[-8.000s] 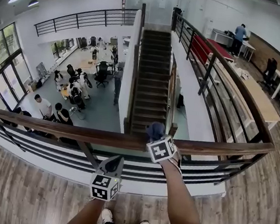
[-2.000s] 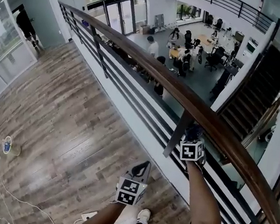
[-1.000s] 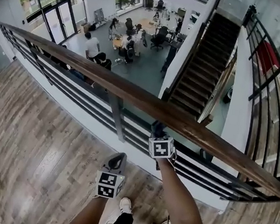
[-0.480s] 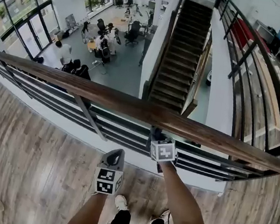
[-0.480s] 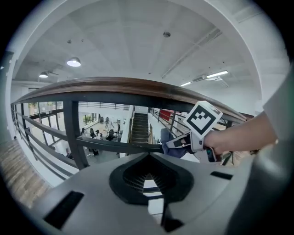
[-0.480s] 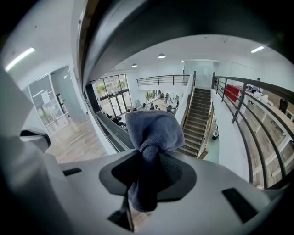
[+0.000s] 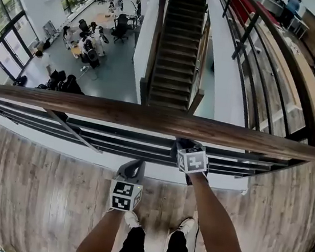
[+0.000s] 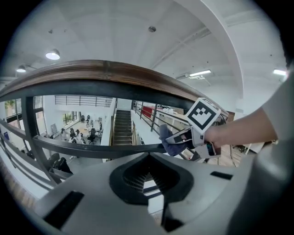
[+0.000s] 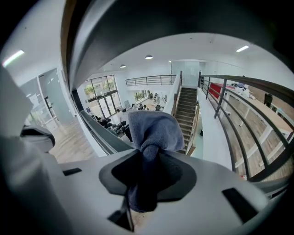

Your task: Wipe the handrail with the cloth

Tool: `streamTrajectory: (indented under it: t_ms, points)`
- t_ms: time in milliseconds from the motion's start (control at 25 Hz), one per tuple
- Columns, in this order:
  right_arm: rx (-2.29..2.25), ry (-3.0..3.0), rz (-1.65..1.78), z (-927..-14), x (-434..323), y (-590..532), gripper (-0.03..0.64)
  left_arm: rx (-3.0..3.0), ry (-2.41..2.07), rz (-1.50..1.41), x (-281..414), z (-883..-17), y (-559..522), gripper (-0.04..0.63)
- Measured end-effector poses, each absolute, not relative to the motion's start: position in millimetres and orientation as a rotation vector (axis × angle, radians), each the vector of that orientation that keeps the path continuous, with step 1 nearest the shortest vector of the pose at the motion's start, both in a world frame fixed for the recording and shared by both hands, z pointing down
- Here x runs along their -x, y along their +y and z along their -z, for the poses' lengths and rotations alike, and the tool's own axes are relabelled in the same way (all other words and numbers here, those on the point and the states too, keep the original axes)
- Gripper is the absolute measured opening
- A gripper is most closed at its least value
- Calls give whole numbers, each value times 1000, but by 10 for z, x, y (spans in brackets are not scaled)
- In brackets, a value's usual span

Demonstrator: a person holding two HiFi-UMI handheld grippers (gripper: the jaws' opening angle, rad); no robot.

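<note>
Jaws of the right claw (image 9: 143, 181) are clamping together on a bunched blue-grey terry cloth (image 9: 155, 130), holding it just below the near edge of the long brown wooden handrail (image 7: 147, 117). Left claw (image 7: 134, 169) is hovering lower beneath the handrail, jaws together, empty. Both forearms are reaching forward.

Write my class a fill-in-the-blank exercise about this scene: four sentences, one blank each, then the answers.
1. The right gripper is clamped on a blue-grey ____.
2. The handrail has a top of brown ____.
3. The left gripper, jaws together, holds ____.
4. Beyond the handrail, a dark ____ of many steps descends.

Missing words: cloth; wood; nothing; staircase.
</note>
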State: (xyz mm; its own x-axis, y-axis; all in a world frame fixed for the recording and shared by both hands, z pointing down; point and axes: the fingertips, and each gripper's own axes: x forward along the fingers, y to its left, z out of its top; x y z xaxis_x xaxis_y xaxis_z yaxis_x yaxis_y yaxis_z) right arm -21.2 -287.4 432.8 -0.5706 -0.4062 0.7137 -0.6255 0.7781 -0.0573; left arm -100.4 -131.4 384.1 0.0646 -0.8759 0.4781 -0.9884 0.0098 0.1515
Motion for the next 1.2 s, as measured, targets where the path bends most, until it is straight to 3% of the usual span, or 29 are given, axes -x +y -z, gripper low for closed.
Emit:
streamTrajectory:
  t_ms: [400, 1200]
  points:
    - [-887, -2172, -233, -4307, -1080, -3388, 106, -2030, -1717, -410, -41, -3857, -1895, 3]
    - [-1177, -1993, -313, -4270, -3792, -4272, 106, -2133, -1551, -546, -1750, -3874, -2511, 3]
